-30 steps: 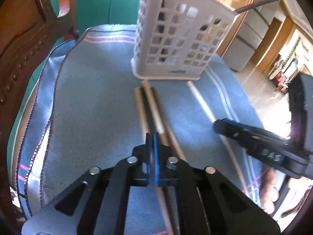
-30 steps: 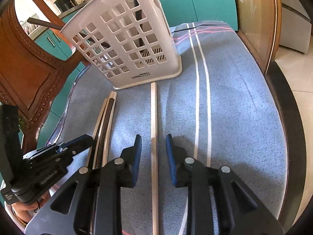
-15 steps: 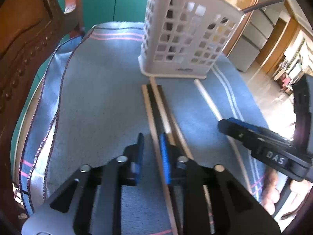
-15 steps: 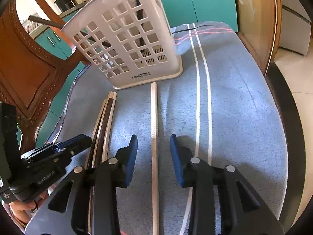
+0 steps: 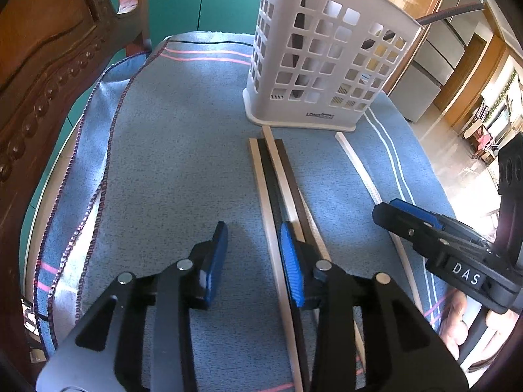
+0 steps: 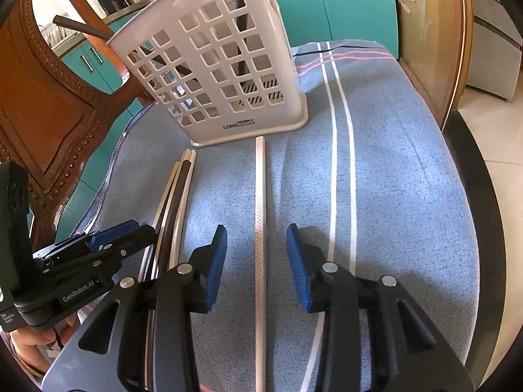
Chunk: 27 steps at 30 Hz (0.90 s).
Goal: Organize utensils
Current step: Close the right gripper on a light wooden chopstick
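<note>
Cloth: blue, striped, spread over a table; left edge folded and fringed.

Basket: white, perforated, upright at the far end of the cloth. Contents hard to make out through the holes; one dark handle slanting out over the rim, its lower part hidden.

Chopsticks: bundle of pale and dark sticks lying lengthwise on the cloth, far tips just short of the basket base, one pale tip touching or nearly touching it. Near ends cut off under the left gripper body. Exact count unclear where the sticks overlap.

Single stick: pale, patterned, lying apart to the right of the bundle, far tip close to the basket base. Near end hidden beneath the right gripper.

Left gripper: low over the cloth, jaws having just been opening, now parted moderately. Pale outer stick of the bundle passing between the pads, close to the right pad; no squeeze visible. Remaining sticks under or beyond that pad.

Right gripper: jaws having just been opening, moderately parted, astride the single stick with a clear gap on each side. Nothing gripped.

Hands: only fingers visible at the frame edges, behind the gripper bodies.

Chair: carved wood, left of the table, cut off by the frame.
</note>
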Available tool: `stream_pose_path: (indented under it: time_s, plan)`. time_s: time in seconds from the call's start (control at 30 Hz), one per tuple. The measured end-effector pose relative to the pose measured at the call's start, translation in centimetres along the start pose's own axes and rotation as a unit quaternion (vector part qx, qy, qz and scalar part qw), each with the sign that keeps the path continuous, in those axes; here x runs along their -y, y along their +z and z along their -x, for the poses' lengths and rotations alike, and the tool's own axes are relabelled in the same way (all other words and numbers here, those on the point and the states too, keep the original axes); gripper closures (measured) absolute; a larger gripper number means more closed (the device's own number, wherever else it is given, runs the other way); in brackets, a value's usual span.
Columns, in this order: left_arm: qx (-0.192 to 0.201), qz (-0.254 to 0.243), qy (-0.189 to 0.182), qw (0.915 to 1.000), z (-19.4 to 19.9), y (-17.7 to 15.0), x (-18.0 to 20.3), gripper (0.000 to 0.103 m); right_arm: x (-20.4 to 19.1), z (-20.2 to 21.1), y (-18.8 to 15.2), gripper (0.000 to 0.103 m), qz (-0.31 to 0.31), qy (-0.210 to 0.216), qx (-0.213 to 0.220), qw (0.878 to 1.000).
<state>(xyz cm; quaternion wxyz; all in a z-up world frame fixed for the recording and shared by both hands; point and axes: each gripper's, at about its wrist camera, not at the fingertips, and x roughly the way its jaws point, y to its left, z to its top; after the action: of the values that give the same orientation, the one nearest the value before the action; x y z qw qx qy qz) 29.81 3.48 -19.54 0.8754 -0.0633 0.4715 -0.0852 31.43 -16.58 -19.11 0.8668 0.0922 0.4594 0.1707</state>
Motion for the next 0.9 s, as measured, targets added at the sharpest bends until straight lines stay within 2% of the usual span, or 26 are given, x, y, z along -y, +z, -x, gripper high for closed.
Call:
stream_pose_path:
  time_s: [0.13,0.23,0.47,0.6,0.9]
  plan:
    - [0.001,0.001,0.004,1.0,0.0,0.0,0.0,0.068,-0.2,0.0,-0.1,0.061,0.006,-0.001,0.0,1.0]
    - [-0.001,0.004,-0.003,1.0,0.1,0.1,-0.2,0.08,-0.3,0.0,-0.1,0.061,0.008,-0.002,0.001,1.0]
    - [0.001,-0.006,-0.01,0.9999,0.2,0.0,0.2,0.097,-0.2,0.0,0.0,0.061,0.011,-0.003,0.001,1.0]
    - [0.003,-0.001,-0.007,1.0,0.3,-0.1,0.2,0.098,-0.2,0.0,0.0,0.06,0.014,-0.004,0.001,1.0]
    - [0.005,0.042,0.003,0.9991,0.8,0.0,-1.8,0.098,-0.3,0.0,0.0,0.06,0.014,-0.005,0.002,1.0]
